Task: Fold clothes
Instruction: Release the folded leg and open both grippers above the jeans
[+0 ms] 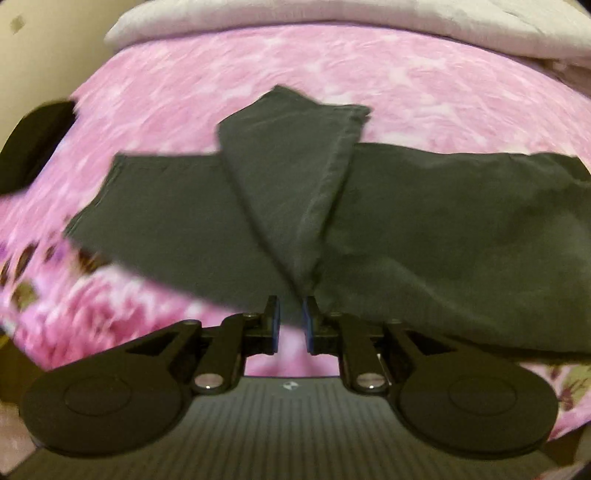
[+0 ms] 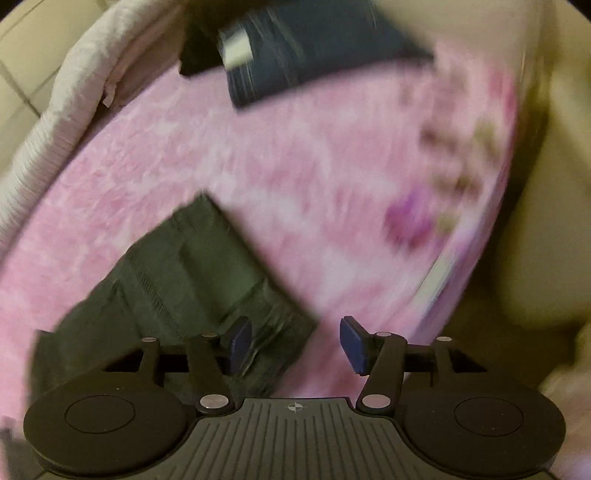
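Note:
A dark olive-grey garment (image 1: pixel 406 221) lies spread across a pink floral bedspread (image 1: pixel 258 74). One part of it is folded over into a pointed ridge (image 1: pixel 291 177) that runs down to my left gripper (image 1: pixel 291 308). That gripper's blue pads stand a narrow gap apart, and the ridge ends just past the fingertips, not pinched. In the right wrist view an end of the same garment (image 2: pixel 177 280), with seams showing, lies at lower left. My right gripper (image 2: pixel 295 341) is open wide above its corner. The left pad (image 2: pixel 238 341) is over the cloth and the right pad (image 2: pixel 354 343) over the bedspread (image 2: pixel 295 166).
Folded dark blue jeans (image 2: pixel 314 44) and a black item (image 2: pixel 195 55) lie at the far end of the bed. A pale rumpled quilt (image 1: pixel 332 18) (image 2: pixel 55 110) borders the bedspread. A black object (image 1: pixel 33 144) sits at the left. The bed's edge (image 2: pixel 480 240) drops off on the right.

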### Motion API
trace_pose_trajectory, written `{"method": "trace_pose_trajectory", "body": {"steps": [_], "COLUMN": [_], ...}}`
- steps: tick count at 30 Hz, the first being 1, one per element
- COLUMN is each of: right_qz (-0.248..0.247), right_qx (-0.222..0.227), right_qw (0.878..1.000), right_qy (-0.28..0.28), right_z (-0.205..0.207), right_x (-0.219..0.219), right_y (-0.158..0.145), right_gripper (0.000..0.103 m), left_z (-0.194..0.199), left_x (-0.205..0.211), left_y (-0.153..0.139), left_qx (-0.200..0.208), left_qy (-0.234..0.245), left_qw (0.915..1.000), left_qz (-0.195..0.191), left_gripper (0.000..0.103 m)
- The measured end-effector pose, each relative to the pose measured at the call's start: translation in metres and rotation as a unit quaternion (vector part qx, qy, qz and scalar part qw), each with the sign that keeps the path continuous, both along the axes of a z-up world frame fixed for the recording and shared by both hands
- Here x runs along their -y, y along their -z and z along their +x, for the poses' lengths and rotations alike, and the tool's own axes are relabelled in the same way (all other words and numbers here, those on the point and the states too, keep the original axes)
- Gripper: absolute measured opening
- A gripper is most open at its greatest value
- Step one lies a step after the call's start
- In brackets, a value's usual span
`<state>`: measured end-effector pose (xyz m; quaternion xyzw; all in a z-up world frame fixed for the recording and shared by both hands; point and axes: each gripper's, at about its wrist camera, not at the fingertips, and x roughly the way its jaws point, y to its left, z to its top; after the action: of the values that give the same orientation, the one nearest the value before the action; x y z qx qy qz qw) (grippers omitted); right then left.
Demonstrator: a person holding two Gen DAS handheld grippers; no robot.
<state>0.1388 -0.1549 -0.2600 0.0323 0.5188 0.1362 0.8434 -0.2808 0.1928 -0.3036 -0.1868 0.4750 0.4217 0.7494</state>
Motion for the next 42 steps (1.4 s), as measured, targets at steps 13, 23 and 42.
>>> {"method": "trace_pose_trajectory", "body": {"steps": [13, 23, 42], "right_qz": [-0.054, -0.056, -0.055], "right_qx": [-0.061, -0.076, -0.071], "right_qw": [0.925, 0.903, 0.918], "right_qy": [-0.372, -0.419, -0.387], "right_z": [-0.109, -0.184, -0.283], "right_x": [-0.191, -0.257, -0.333], "right_y": [0.003, 0.008, 0.006], "right_gripper": [0.055, 0.055, 0.055], "left_z": [0.024, -0.014, -0.098], "left_x": [-0.018, -0.078, -0.169], "left_y": [-0.065, -0.068, -0.064], "left_qx": [-0.118, -0.102, -0.066], "left_qy": [-0.044, -0.076, -0.059], "left_qw": [0.9921, 0.9917, 0.9953], "left_qz": [-0.008, -0.021, -0.039], "left_gripper": [0.015, 0.016, 0.018]}}
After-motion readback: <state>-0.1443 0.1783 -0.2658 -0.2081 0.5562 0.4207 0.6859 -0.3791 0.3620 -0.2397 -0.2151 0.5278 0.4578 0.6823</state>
